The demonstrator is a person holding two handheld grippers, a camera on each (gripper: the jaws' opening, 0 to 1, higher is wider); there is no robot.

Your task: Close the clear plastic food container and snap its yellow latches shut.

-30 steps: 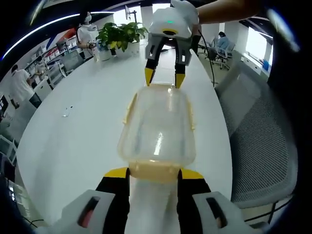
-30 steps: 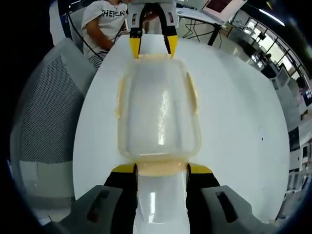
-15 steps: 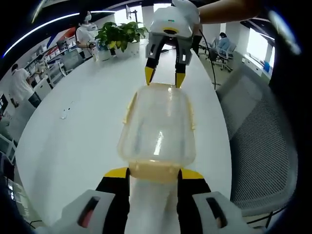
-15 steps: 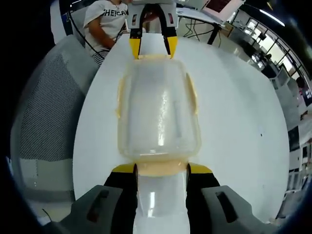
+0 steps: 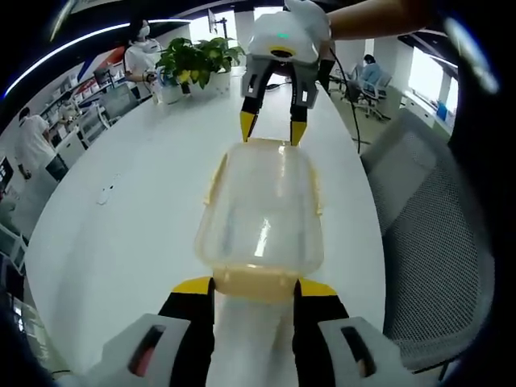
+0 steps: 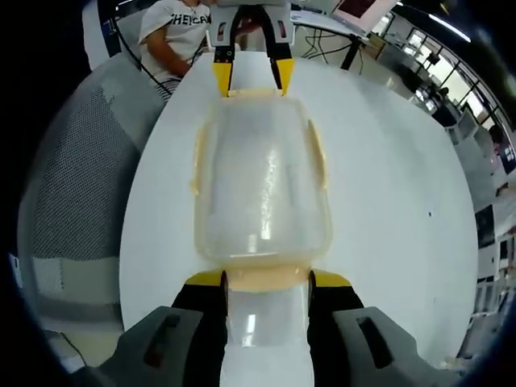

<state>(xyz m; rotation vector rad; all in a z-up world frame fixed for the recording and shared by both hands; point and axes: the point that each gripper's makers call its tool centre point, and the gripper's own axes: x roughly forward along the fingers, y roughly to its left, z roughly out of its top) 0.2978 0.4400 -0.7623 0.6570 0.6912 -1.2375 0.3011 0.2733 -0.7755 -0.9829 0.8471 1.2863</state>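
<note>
The clear plastic food container (image 5: 262,210) with its lid on hangs lengthwise between both grippers over the white table (image 5: 121,234). My left gripper (image 5: 255,289) is shut on its near end, at the pale yellow end latch (image 5: 254,282). The right gripper (image 5: 271,133) pinches the far end. Yellow side latches (image 5: 214,181) lie along the long edges. In the right gripper view the same container (image 6: 262,193) runs away from my right gripper (image 6: 268,280), which is shut on its near latch (image 6: 266,278), while the left gripper (image 6: 247,81) grips the far end.
A grey mesh office chair (image 5: 435,234) stands by the table's edge, also the chair (image 6: 72,185) in the right gripper view. Potted plants (image 5: 197,60) sit at the table's far end. A seated person (image 6: 173,32) is behind. A small dark item (image 5: 103,192) lies on the table.
The container stays fixed between both grippers. The background has drifted slightly, so both hands and the container have moved a little together over the table.
</note>
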